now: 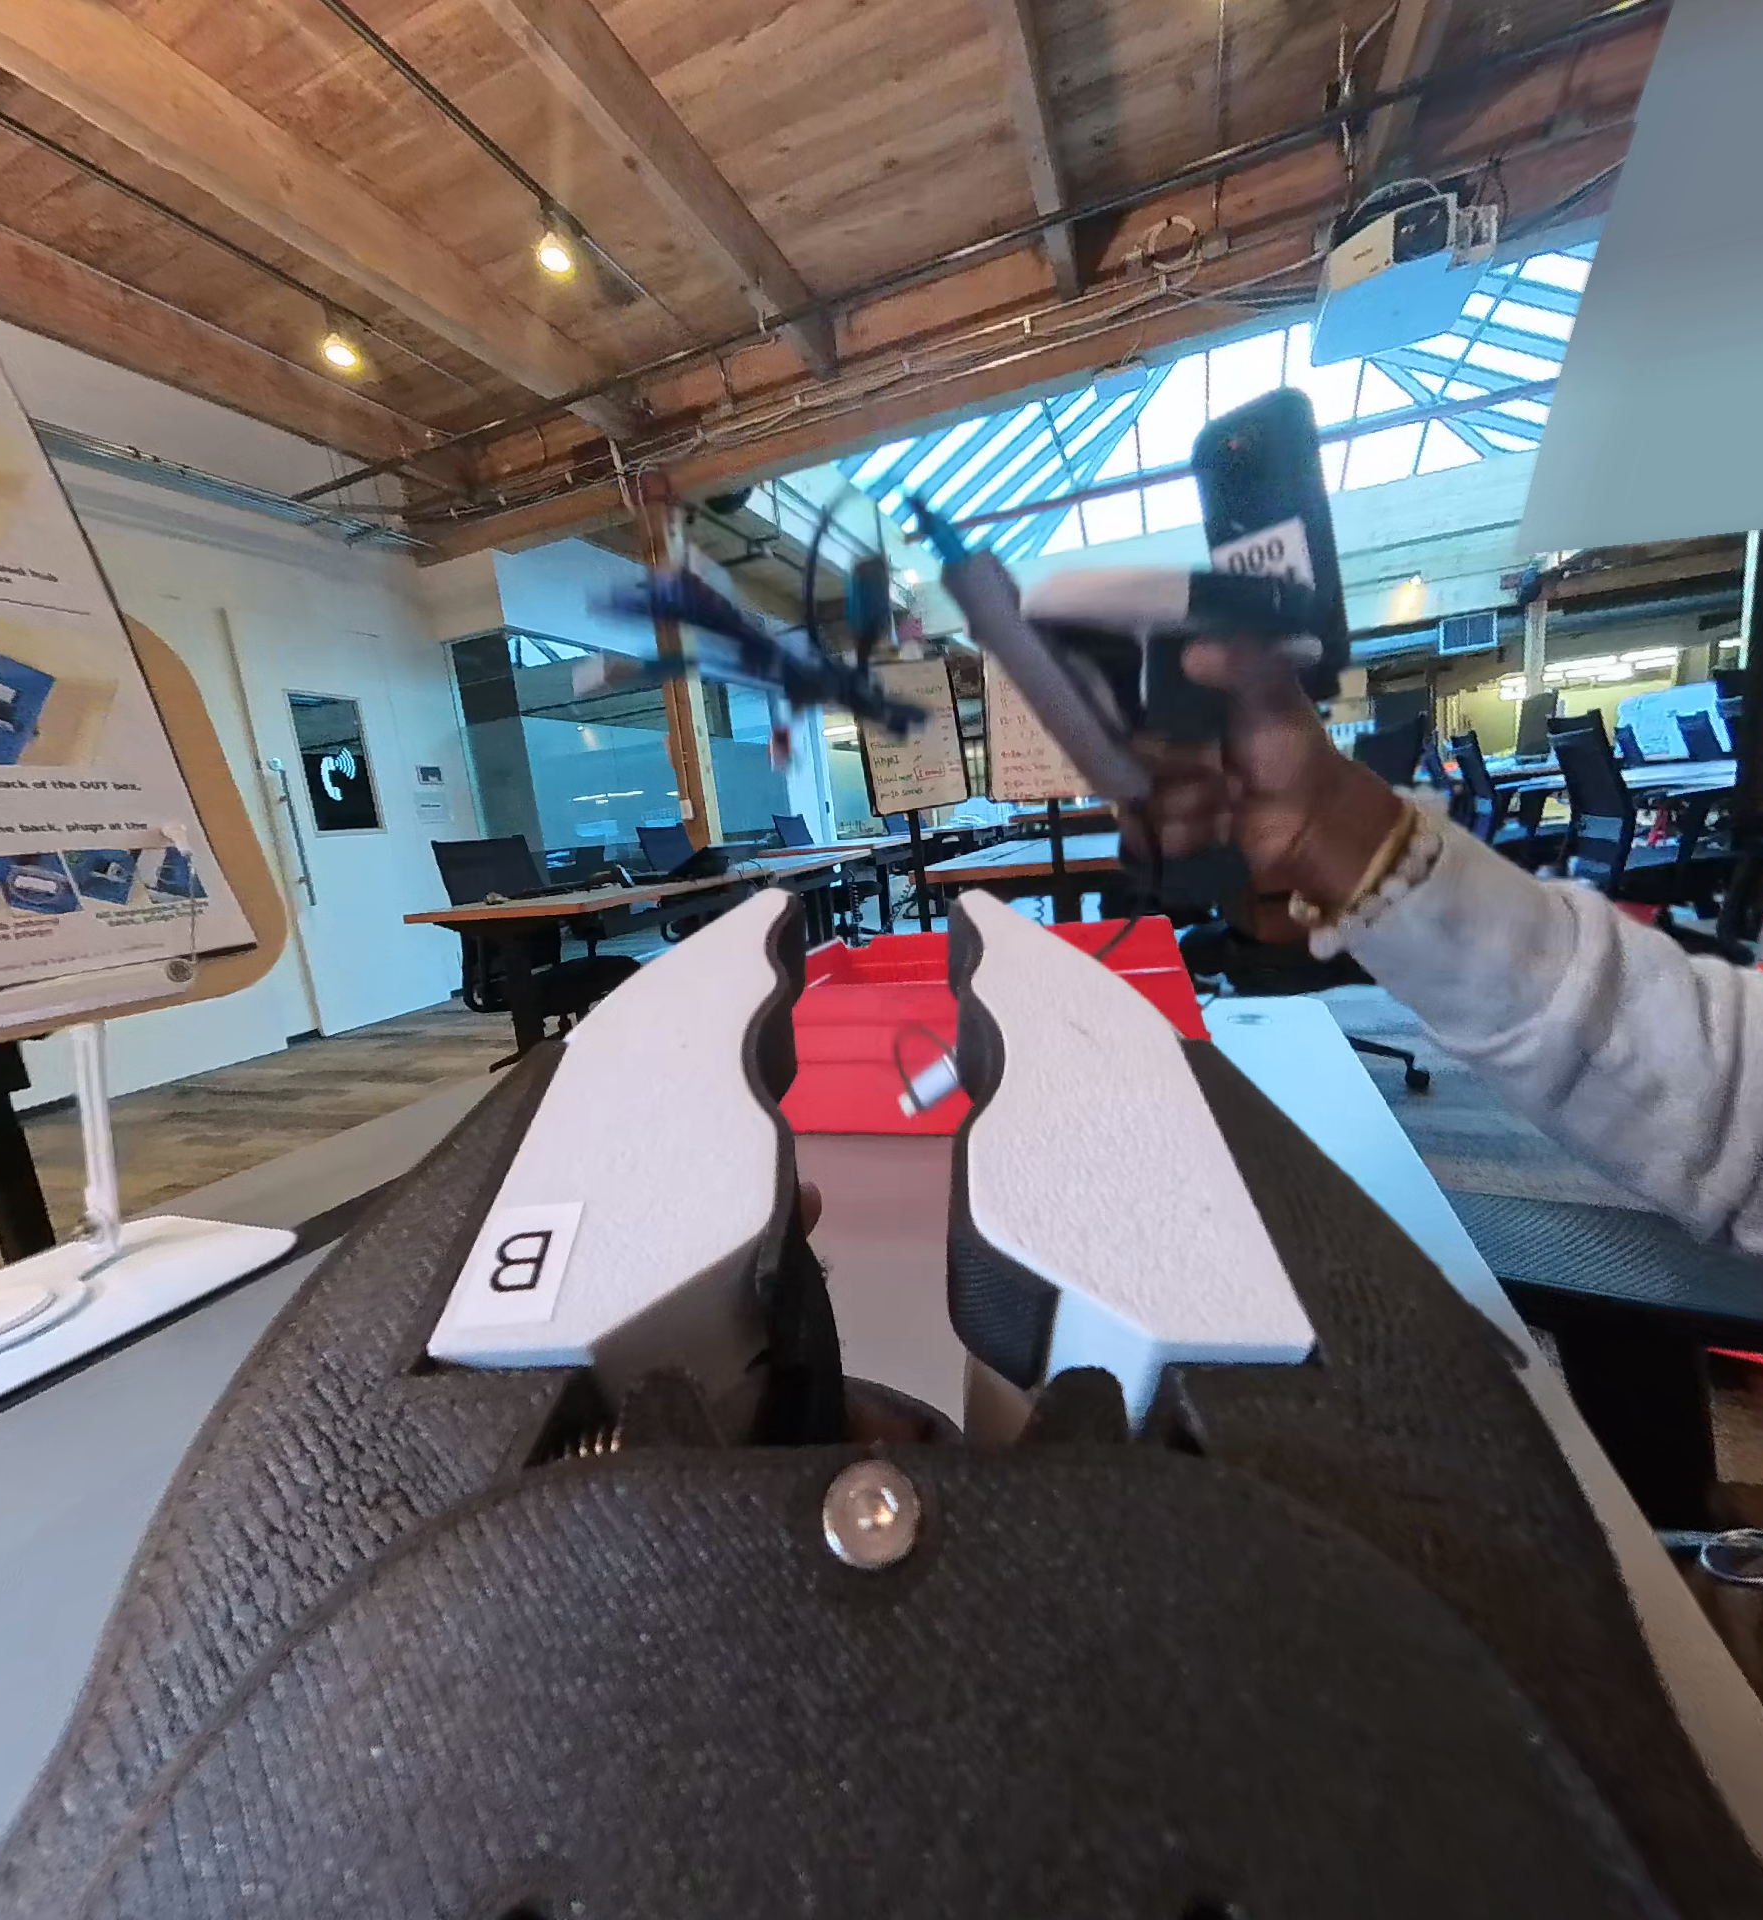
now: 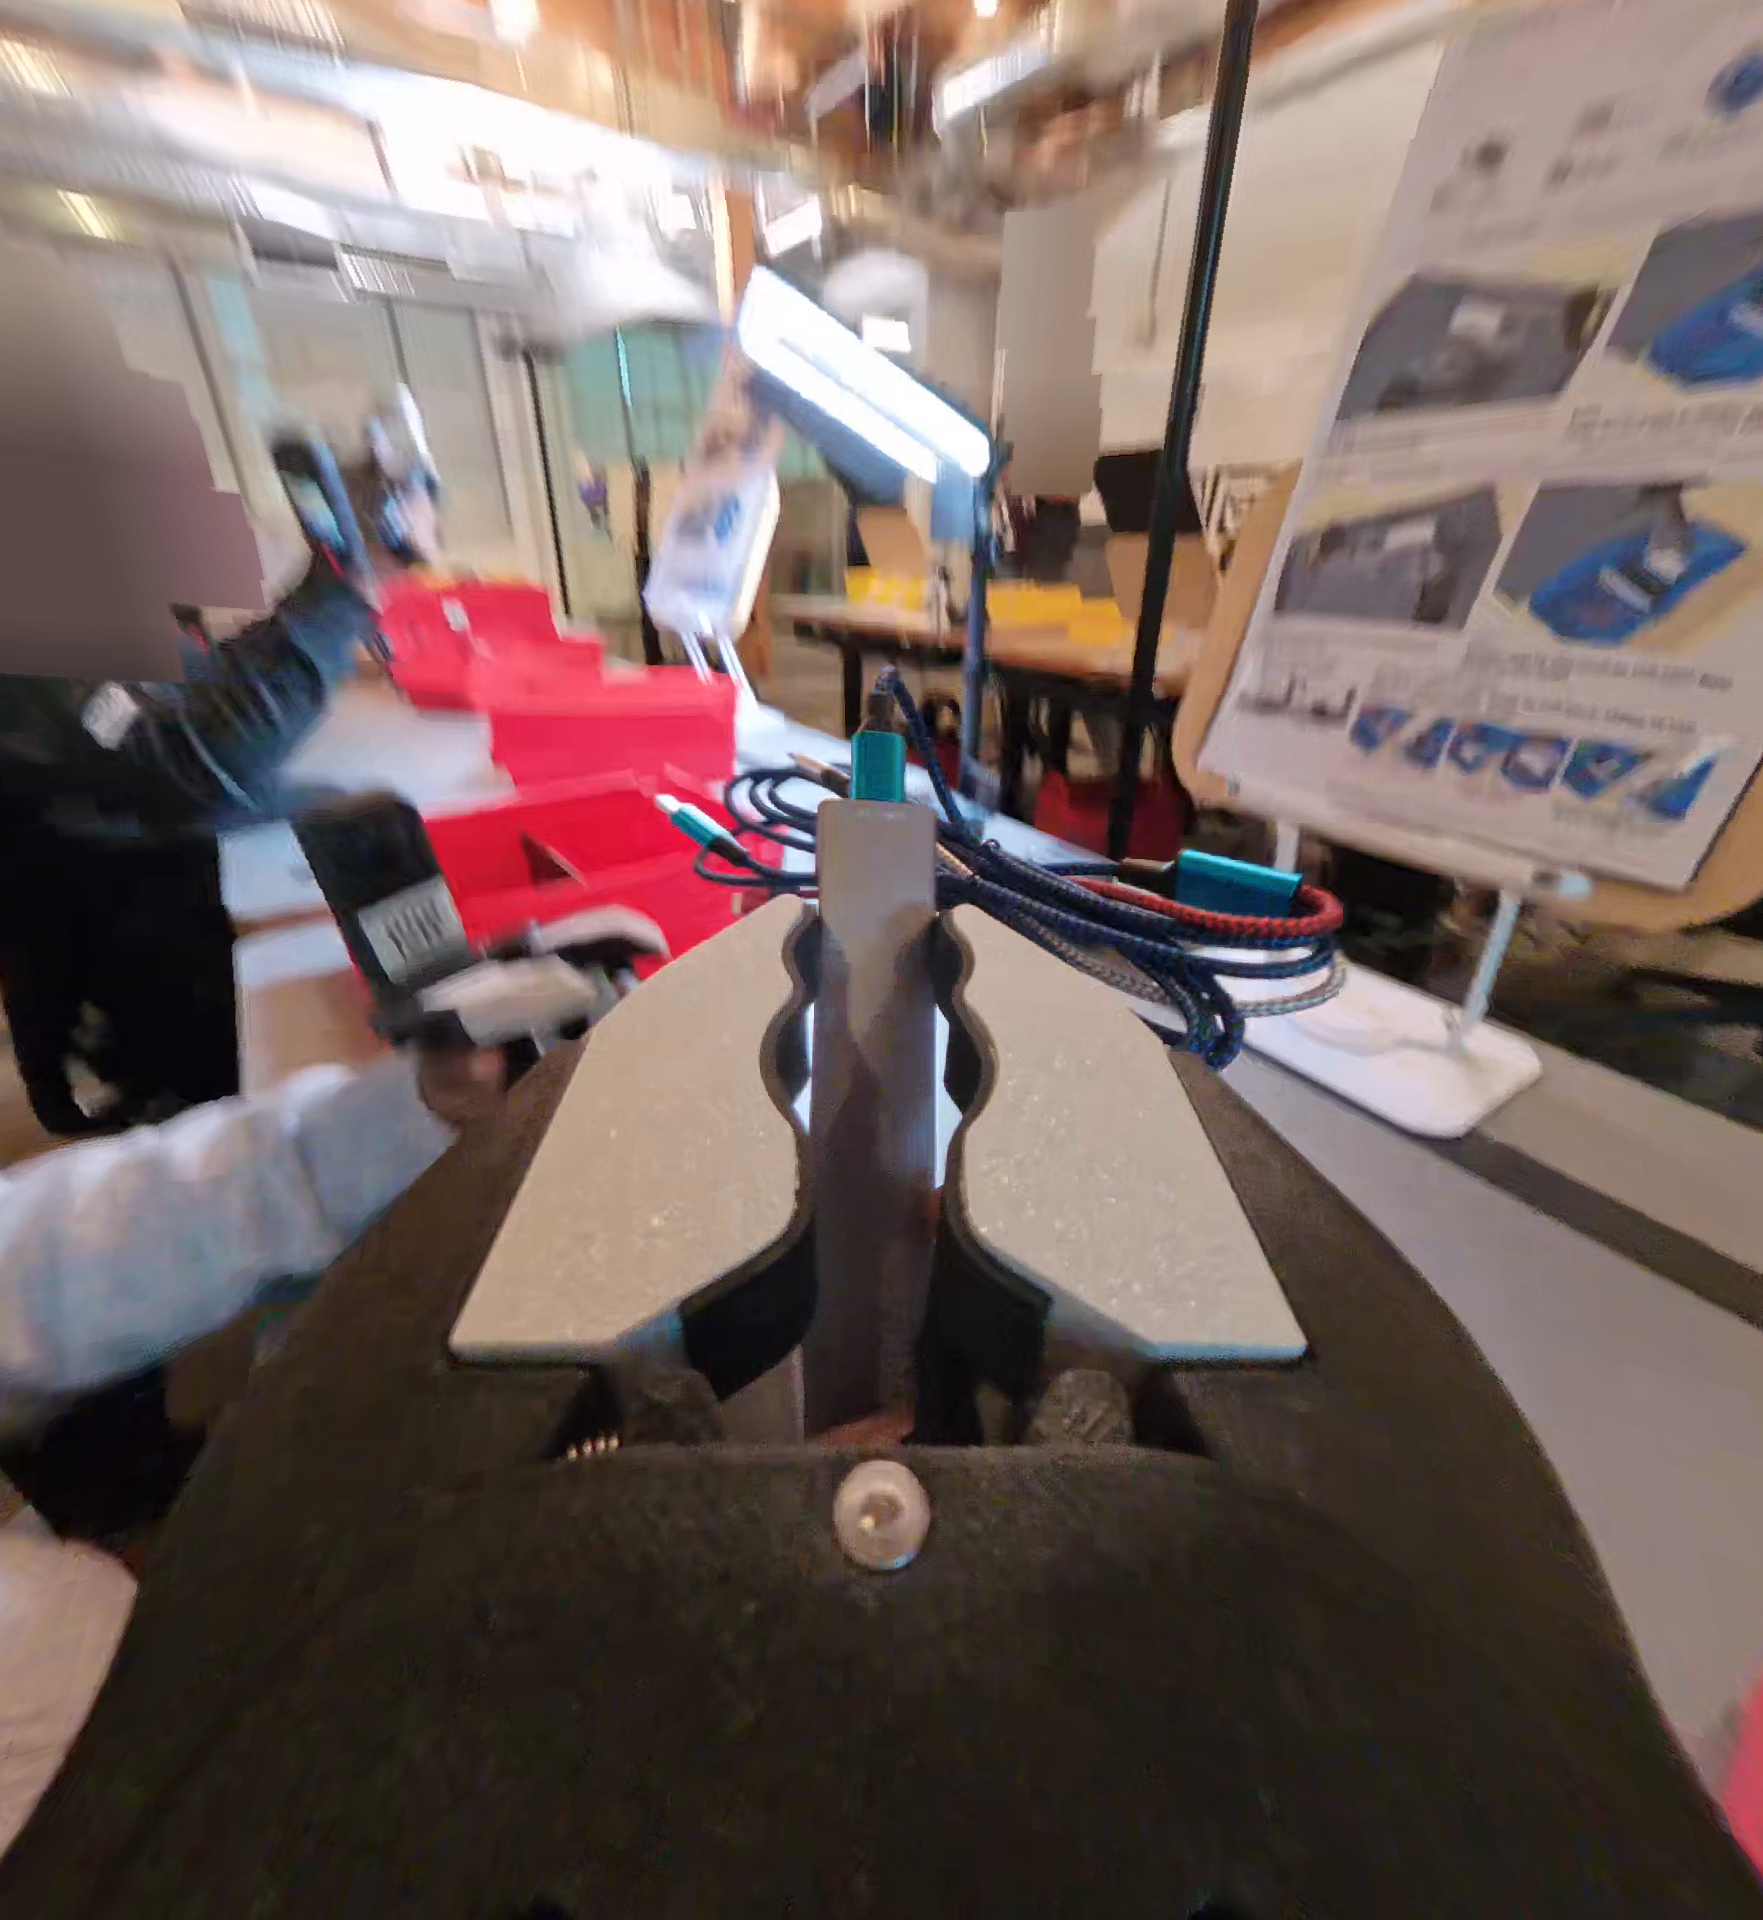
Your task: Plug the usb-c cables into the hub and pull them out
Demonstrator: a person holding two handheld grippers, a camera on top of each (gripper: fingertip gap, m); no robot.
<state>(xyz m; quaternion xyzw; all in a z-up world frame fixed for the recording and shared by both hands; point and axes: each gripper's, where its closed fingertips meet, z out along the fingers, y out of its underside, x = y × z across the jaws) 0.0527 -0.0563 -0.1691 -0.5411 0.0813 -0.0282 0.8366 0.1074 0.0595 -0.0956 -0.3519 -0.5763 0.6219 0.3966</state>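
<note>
My right gripper [image 2: 875,925] is shut on the grey hub [image 2: 875,1039], which stands upright between its fingers. A teal USB-C plug [image 2: 877,764] sits in the hub's top end. Braided blue and red cables [image 2: 1116,914] hang off to the right, with another teal plug [image 2: 1235,883] among them. In the left wrist view the right gripper [image 1: 1074,623] is raised in the air with the hub [image 1: 1038,665], and the cables [image 1: 752,655] swing blurred to its left. My left gripper [image 1: 872,935] is open and empty, low over the table.
A red bin [image 1: 856,997] lies past my left fingers with a small white adapter [image 1: 924,1086] in it. More red bins [image 2: 596,717] stand at the back left. An instruction board [image 2: 1542,520] on a white stand [image 2: 1396,1049] is at the right. A person sits at the left. The grippers' ends are close to 15 cm from one another.
</note>
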